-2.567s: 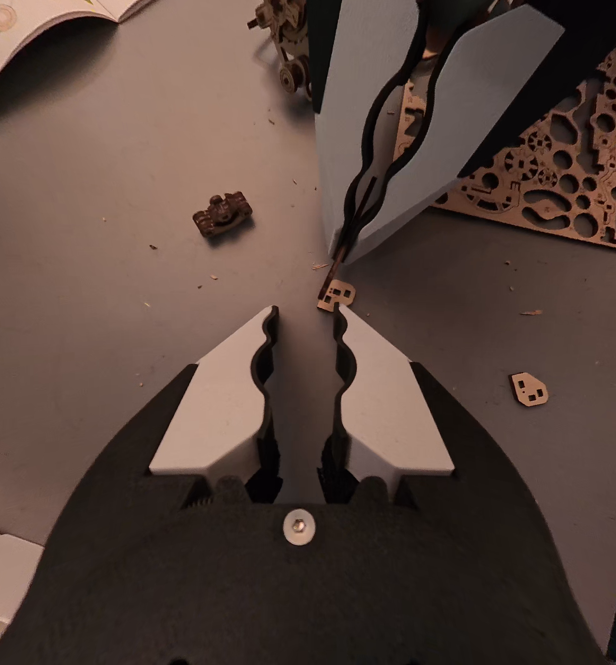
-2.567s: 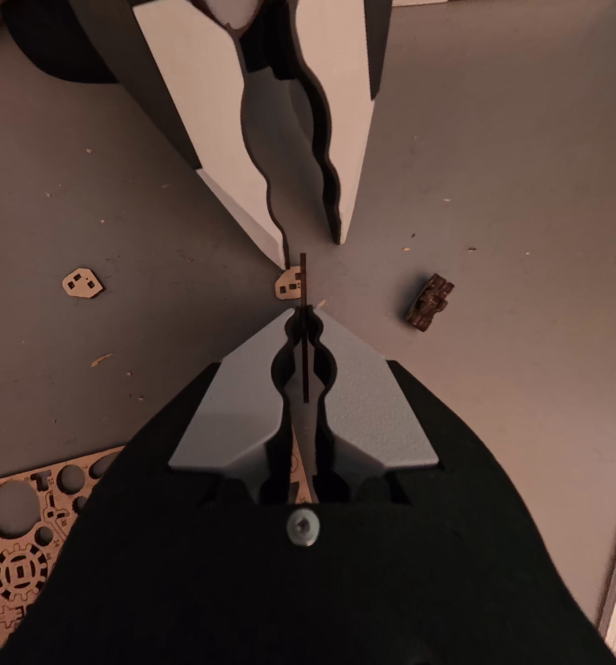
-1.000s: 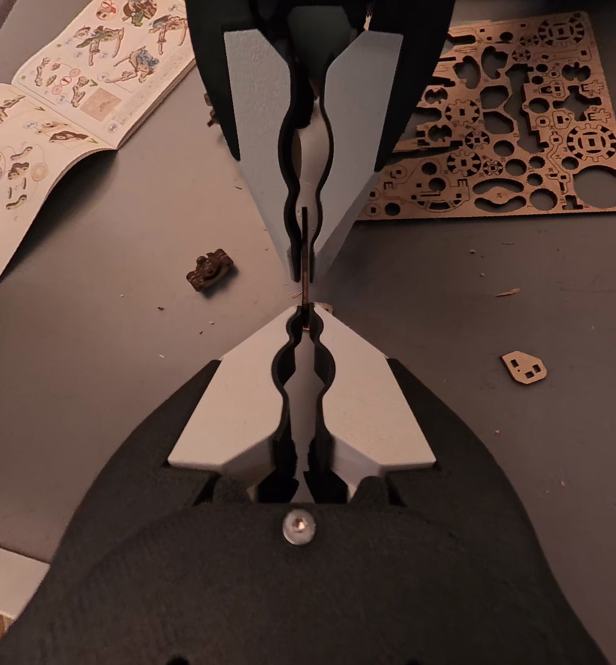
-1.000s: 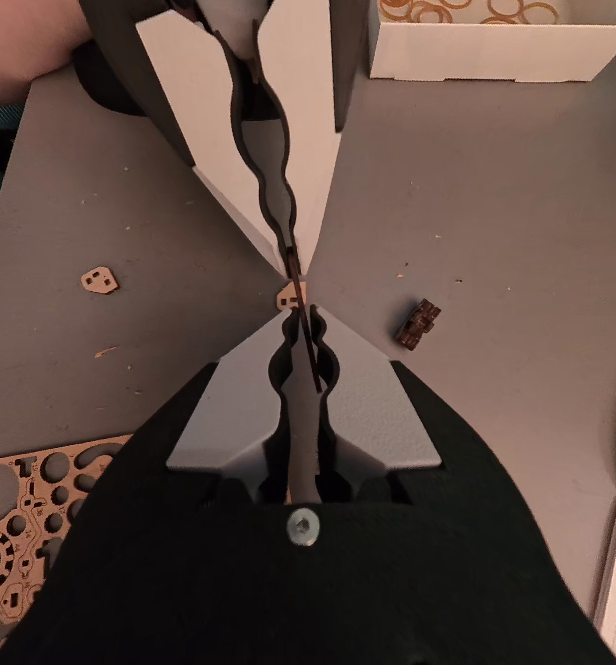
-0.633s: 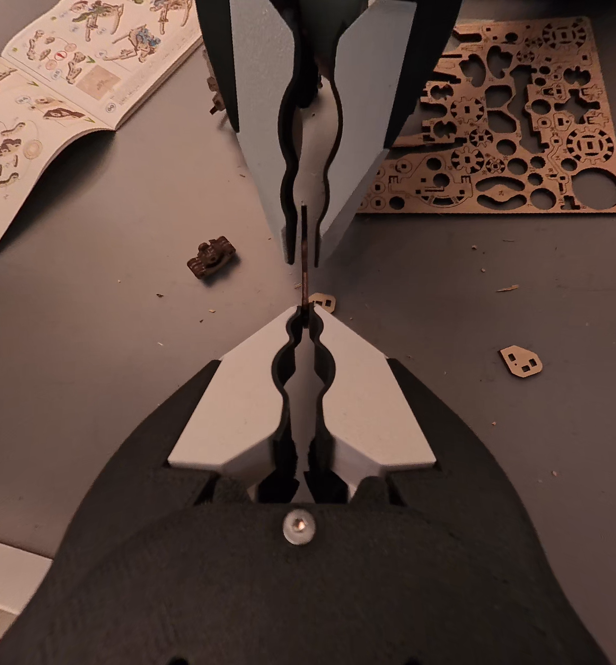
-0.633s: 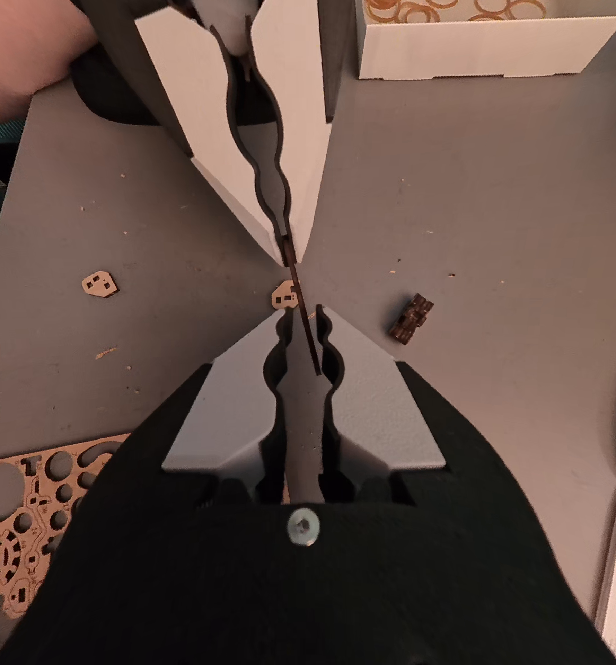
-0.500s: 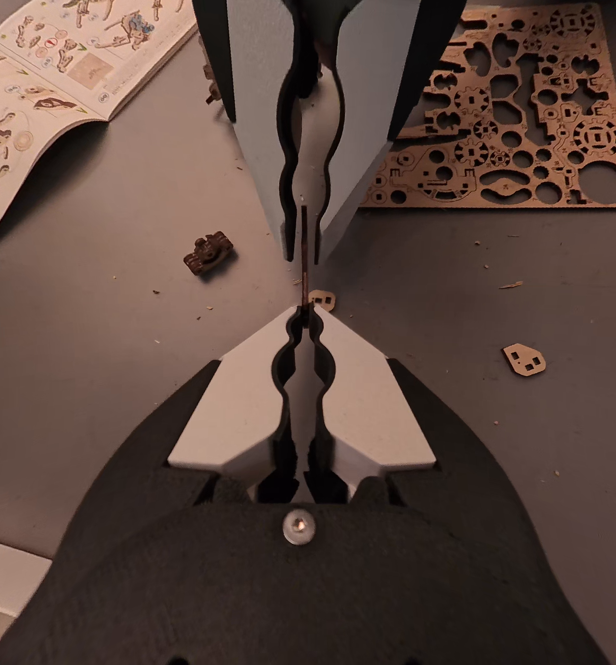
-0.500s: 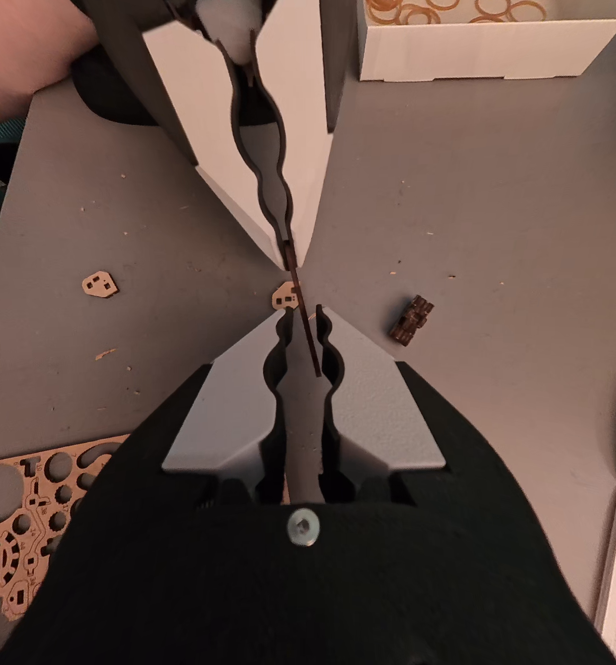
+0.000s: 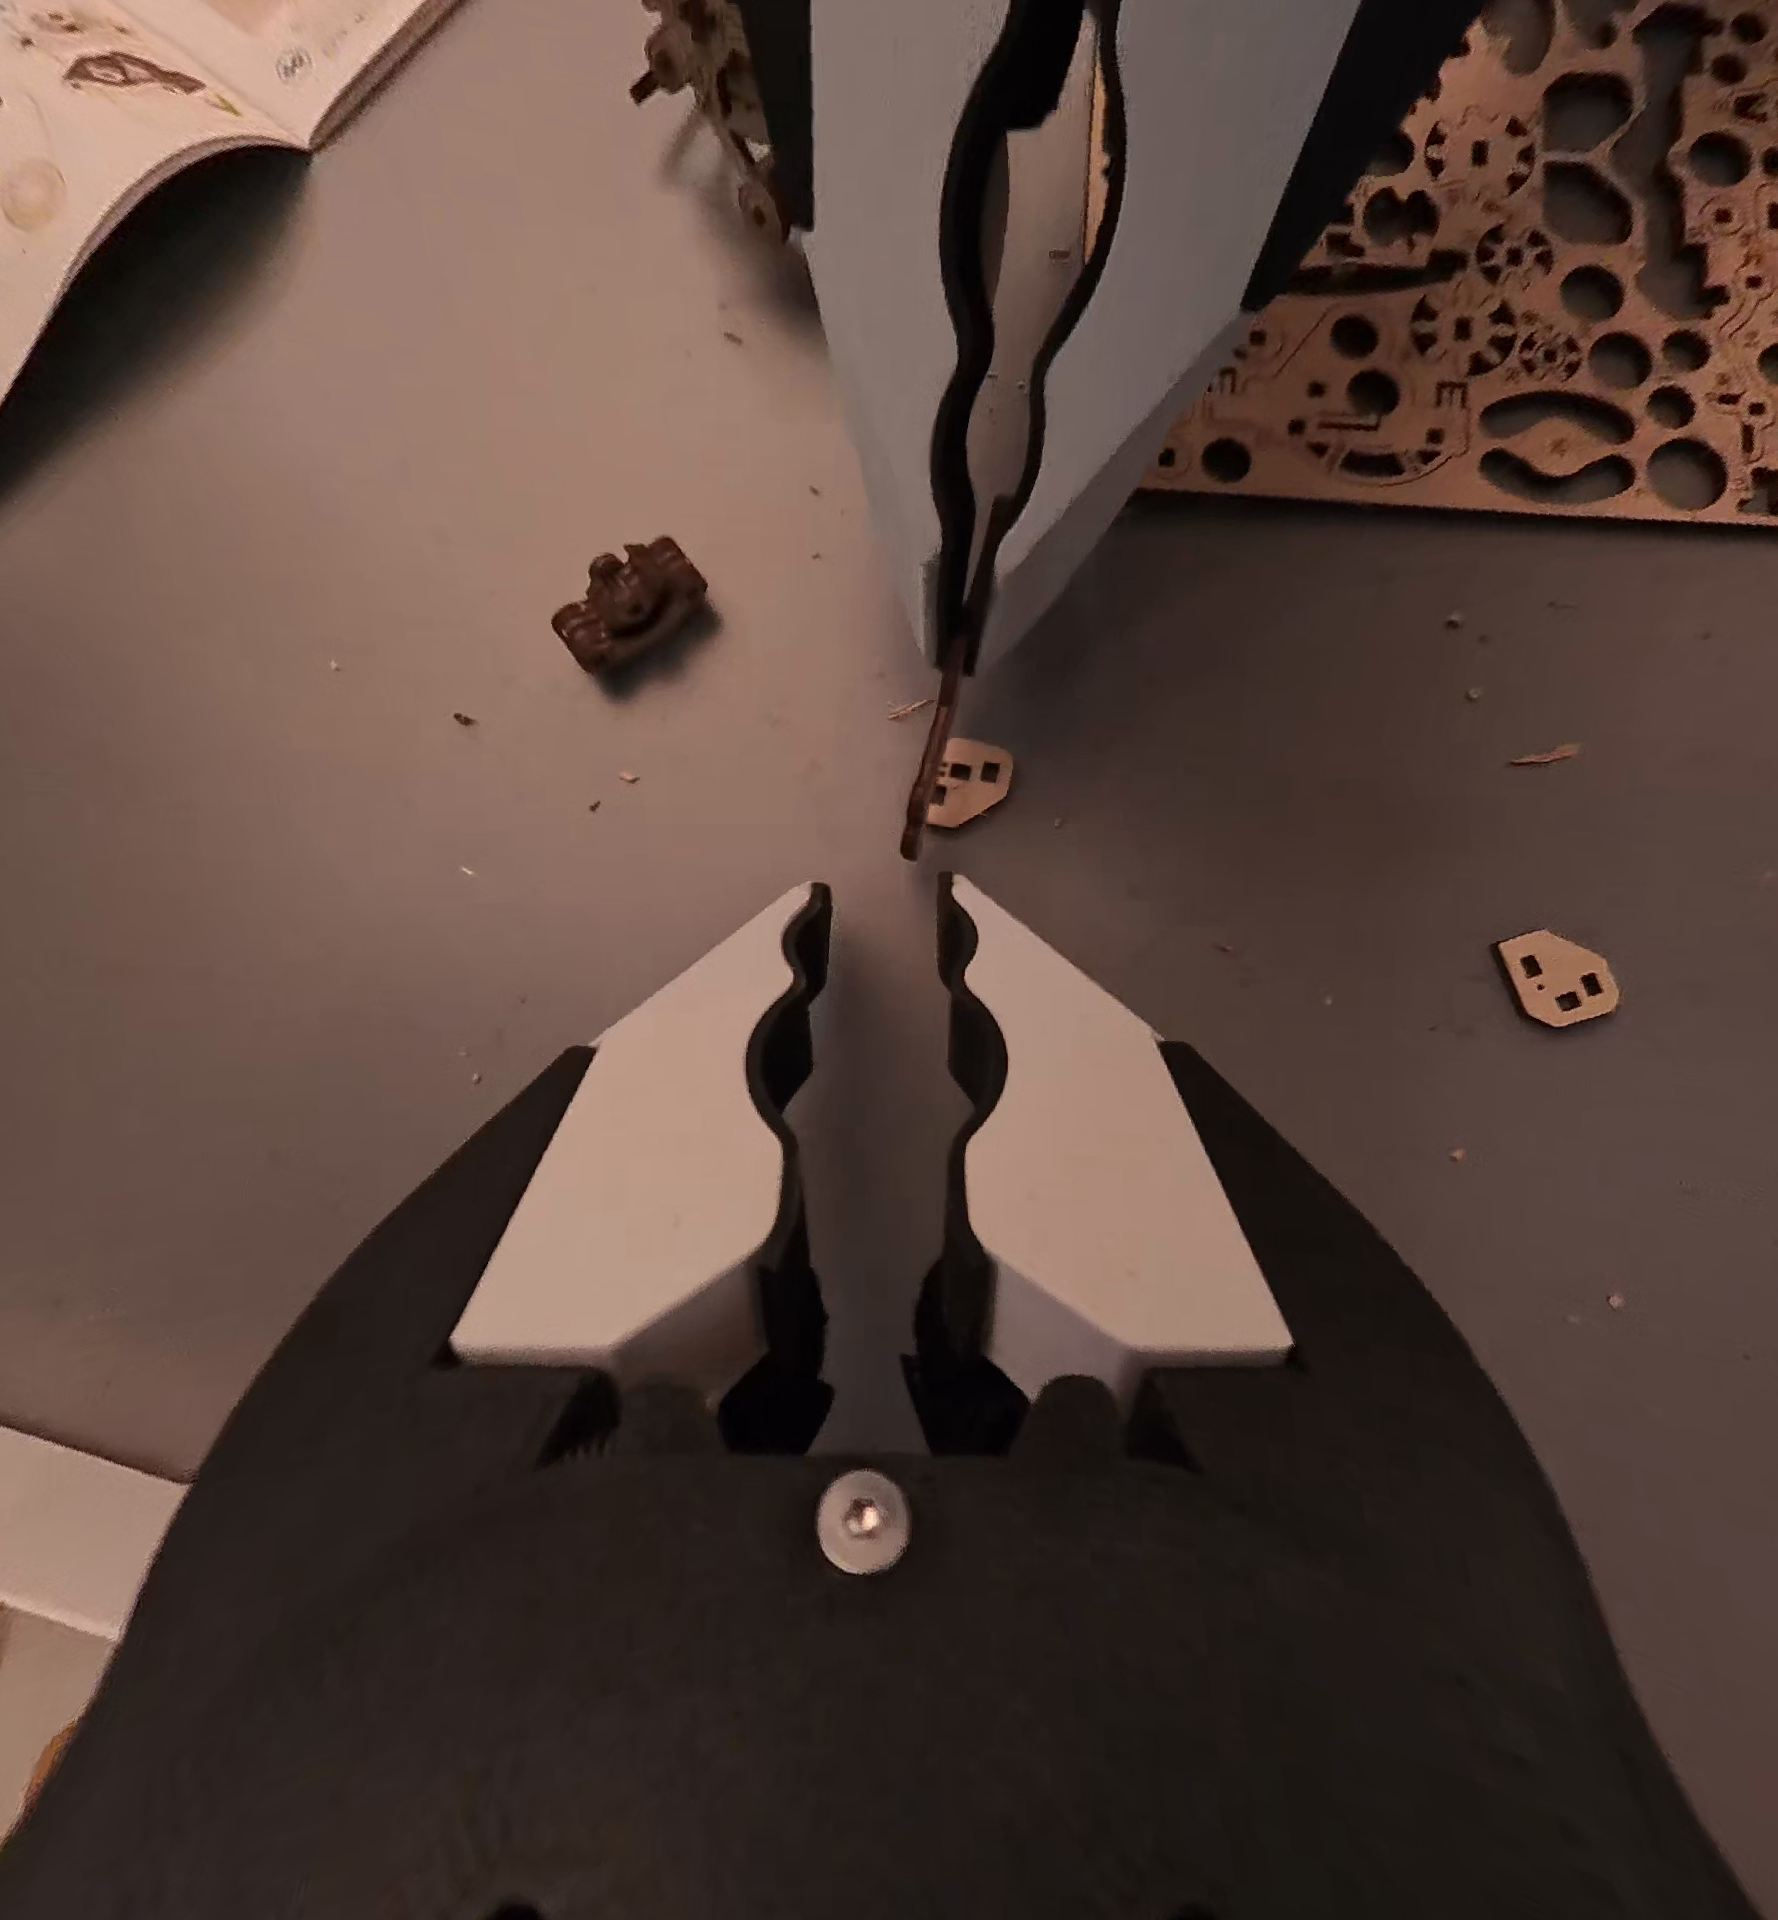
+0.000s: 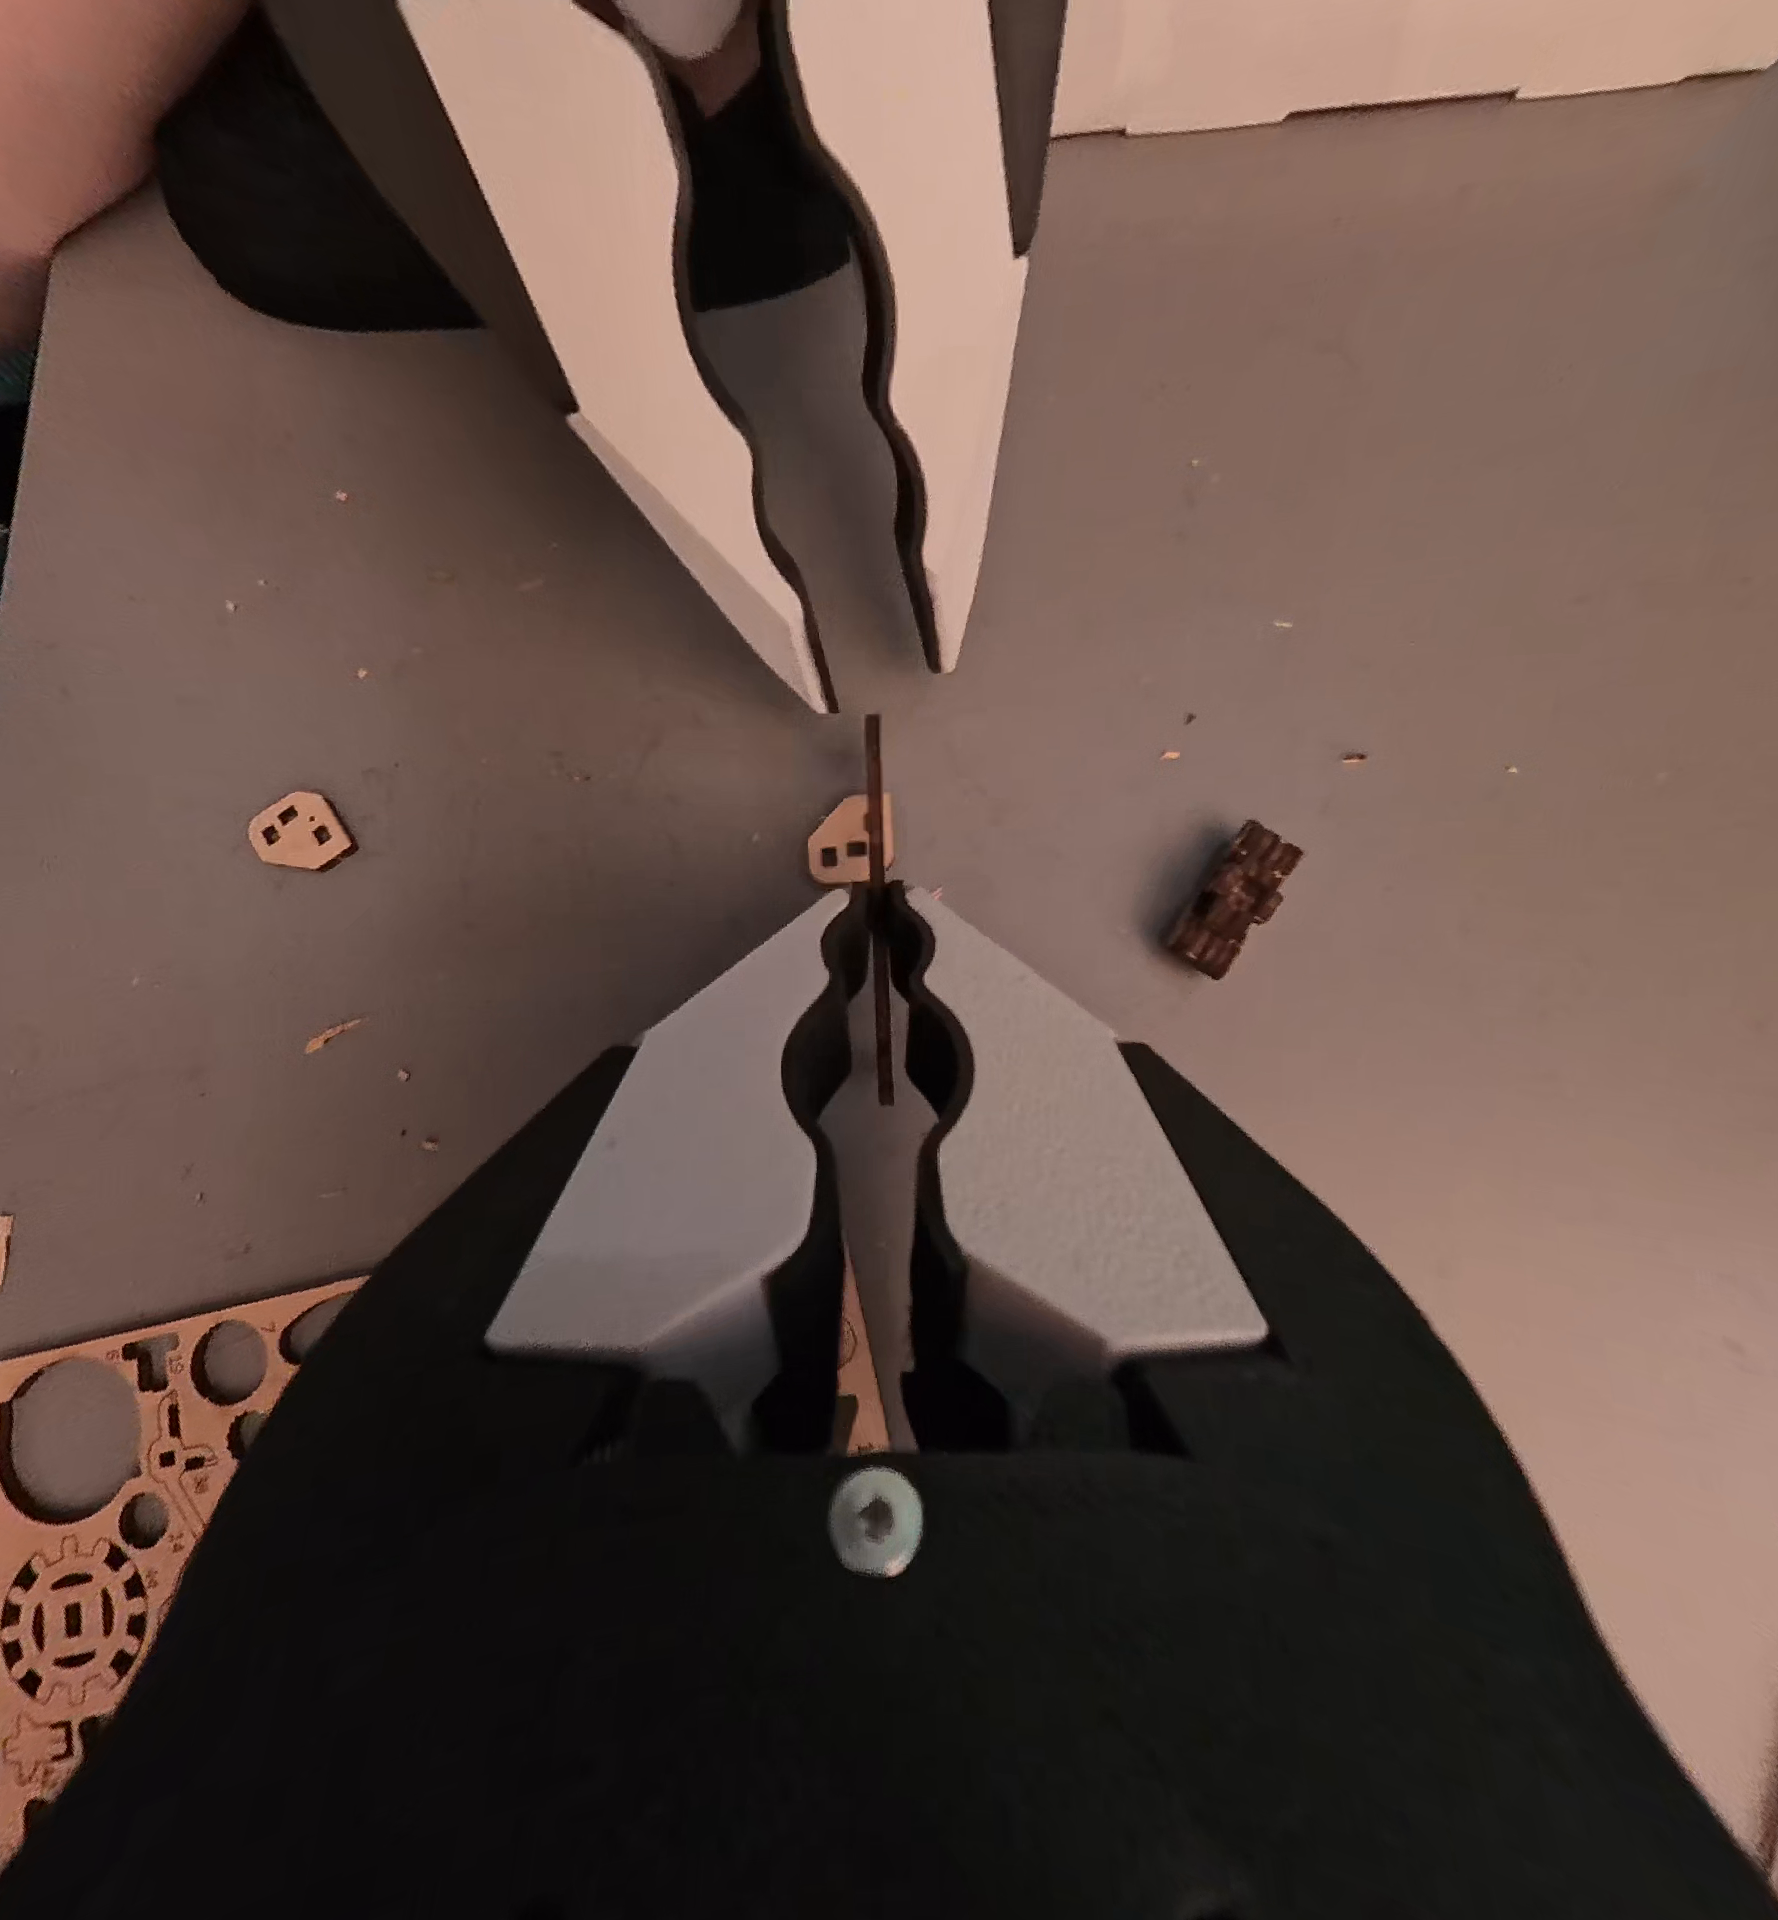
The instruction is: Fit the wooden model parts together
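Observation:
A thin dark wooden part [image 10: 872,769], seen edge-on, is clamped in my right gripper [image 10: 874,894], which is shut on it. The part sticks out past the fingertips above the grey table [image 10: 1384,623]. My left gripper [image 9: 883,888] is open and empty, its tips just short of the part's free end [image 9: 926,790]. The two grippers face each other tip to tip: the right gripper [image 9: 952,652] shows at the top of the left wrist view, and the left gripper [image 10: 880,681] at the top of the right wrist view.
Two small pale wooden pieces [image 9: 968,779] [image 9: 1555,982] and a dark small assembly [image 9: 630,603] lie on the table. A punched-out wooden sheet [image 9: 1591,312], an instruction booklet [image 9: 85,156], a partly built model [image 9: 719,125] and a white box [image 10: 1384,52] lie around. A person's hand [image 10: 33,156] holds the left gripper. The gap from one gripper's tips to the other's is roughly 4 cm.
My left gripper has opened and let go of the thin part. My right gripper has shut on it and now holds it alone. The grippers have drawn slightly apart.

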Demonstrator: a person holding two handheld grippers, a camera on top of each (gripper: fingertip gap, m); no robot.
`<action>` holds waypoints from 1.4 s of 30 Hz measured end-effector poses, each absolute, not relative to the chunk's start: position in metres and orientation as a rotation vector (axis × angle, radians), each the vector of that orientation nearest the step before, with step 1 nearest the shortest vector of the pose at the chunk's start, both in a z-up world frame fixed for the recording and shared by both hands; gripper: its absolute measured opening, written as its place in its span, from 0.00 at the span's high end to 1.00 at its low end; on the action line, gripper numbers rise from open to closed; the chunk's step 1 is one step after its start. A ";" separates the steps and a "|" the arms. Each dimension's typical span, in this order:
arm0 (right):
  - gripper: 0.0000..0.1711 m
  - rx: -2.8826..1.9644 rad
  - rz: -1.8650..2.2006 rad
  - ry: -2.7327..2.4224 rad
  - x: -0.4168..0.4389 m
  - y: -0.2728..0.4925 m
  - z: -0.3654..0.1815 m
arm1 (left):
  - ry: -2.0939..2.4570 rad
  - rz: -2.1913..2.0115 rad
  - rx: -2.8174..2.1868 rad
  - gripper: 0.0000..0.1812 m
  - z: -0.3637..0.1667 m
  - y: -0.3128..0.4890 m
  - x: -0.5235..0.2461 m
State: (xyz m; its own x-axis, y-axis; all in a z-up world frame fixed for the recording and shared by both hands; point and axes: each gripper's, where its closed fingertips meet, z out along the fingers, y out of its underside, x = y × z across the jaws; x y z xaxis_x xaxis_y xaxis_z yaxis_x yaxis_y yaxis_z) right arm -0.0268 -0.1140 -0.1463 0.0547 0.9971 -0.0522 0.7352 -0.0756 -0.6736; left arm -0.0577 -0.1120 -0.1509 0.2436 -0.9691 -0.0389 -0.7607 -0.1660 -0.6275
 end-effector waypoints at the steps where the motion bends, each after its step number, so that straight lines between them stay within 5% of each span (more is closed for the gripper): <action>1: 0.99 -1.872 0.723 -1.739 -0.026 -0.115 -0.148 | 1.576 -0.506 -1.986 0.90 -0.151 -0.112 -0.057; 15: 0.99 -1.852 0.681 -1.771 -0.026 -0.115 -0.151 | 1.580 -0.474 -1.934 0.92 -0.149 -0.110 -0.050; 31: 0.99 -1.852 0.692 -1.786 -0.024 -0.116 -0.151 | 1.683 -0.478 -1.832 0.79 -0.159 -0.117 -0.031; 42: 0.99 -1.853 0.682 -1.813 -0.021 -0.117 -0.154 | 1.738 -0.541 -1.803 0.91 -0.163 -0.124 -0.020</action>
State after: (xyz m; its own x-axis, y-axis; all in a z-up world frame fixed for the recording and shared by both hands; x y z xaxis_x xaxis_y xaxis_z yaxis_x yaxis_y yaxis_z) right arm -0.0215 -0.1170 -0.1543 0.0103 0.9994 -0.0321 0.7729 -0.0283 -0.6339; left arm -0.0202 -0.1245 -0.1626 0.0732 -0.9924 -0.0987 -0.7610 0.0084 -0.6487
